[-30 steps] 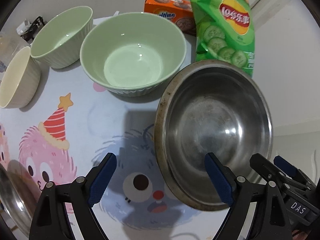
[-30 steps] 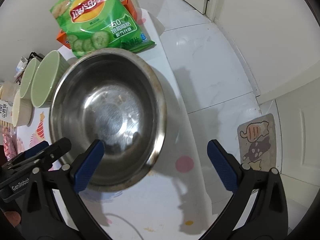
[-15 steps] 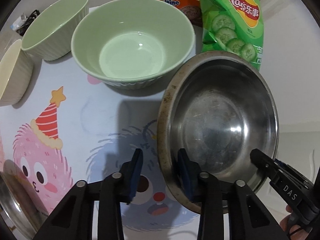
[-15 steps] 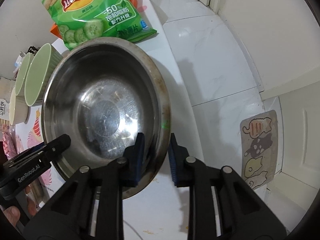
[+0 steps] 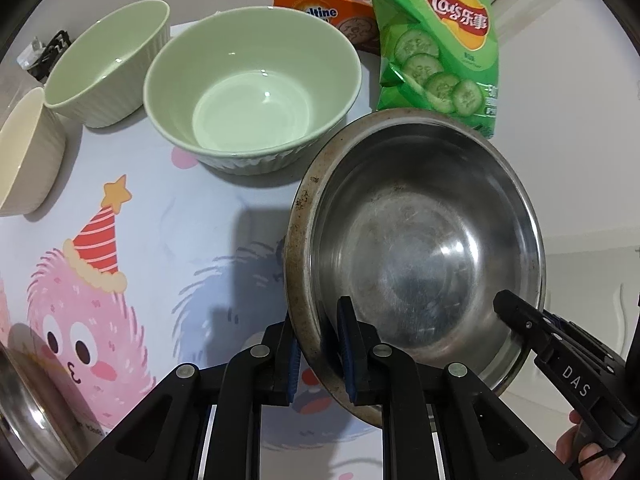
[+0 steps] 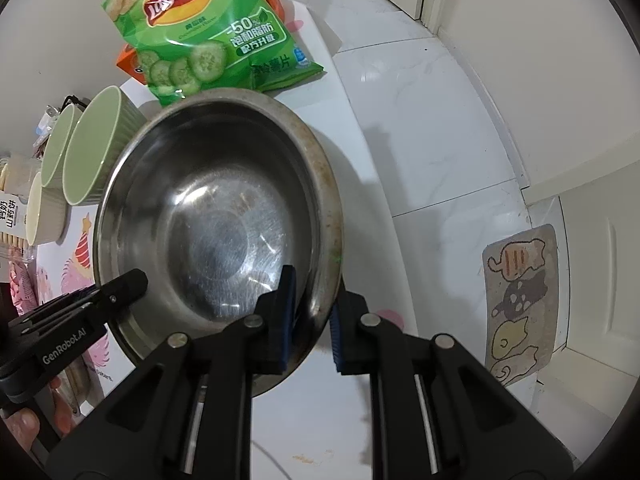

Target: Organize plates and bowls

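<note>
Black gripper [image 5: 318,354] frame, blue pads, silver screws.

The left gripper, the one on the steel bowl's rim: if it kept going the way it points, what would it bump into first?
The left gripper, jaws closing, already straddles the steel bowl rim. Going on, it would probably press the bowl down onto the cartoon-print tablecloth beneath; how far off that lies is unclear.

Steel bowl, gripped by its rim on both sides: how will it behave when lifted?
The steel bowl looks thin and rigid, so probably light. Its smooth rim may slip between the closing left gripper and right gripper. Two opposite grips should limit tipping.
</note>
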The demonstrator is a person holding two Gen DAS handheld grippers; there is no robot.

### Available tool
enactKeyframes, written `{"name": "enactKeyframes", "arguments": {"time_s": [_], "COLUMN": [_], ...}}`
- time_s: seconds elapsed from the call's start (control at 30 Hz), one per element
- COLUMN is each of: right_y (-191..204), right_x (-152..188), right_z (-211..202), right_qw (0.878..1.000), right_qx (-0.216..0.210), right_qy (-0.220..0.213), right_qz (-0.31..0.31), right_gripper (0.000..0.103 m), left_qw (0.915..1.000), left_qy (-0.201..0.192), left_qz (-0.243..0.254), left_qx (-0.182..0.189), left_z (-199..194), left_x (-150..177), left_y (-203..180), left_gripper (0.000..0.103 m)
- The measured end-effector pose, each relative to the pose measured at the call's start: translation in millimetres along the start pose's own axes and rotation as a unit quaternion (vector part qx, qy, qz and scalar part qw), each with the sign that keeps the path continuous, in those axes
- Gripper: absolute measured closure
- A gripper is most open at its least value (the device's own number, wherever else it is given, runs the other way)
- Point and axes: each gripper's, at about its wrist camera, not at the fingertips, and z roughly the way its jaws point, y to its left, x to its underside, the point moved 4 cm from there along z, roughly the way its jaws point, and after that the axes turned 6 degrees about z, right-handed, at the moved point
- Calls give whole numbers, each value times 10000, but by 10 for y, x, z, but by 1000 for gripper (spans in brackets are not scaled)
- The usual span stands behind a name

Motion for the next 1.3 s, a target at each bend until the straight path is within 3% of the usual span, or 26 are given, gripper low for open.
{"name": "enactKeyframes", "arguments": {"time_s": [0.5, 0.93, 1.3], "right_y": [470, 1319, 2244], "right_x": [312, 787, 1238], "right_z": [-347, -385, -393], "right_qw": [9988, 9939, 9815], "right_qx": [-193, -434, -716], "right_qy": [-310, -294, -204], "right_qz": [-333, -972, -1763], "right_gripper": [85, 85, 85], "left_qw": [9986, 9949, 9855], "left_qy": [-505, -809, -1097], "left_qz": [47, -464, -1125], "left_qx": [-180, -377, -635], "left_z": [-614, -1081, -1499], "left_x": [266, 933, 1472], "left_y": [351, 1295, 2141], "left_gripper": [87, 87, 86]}}
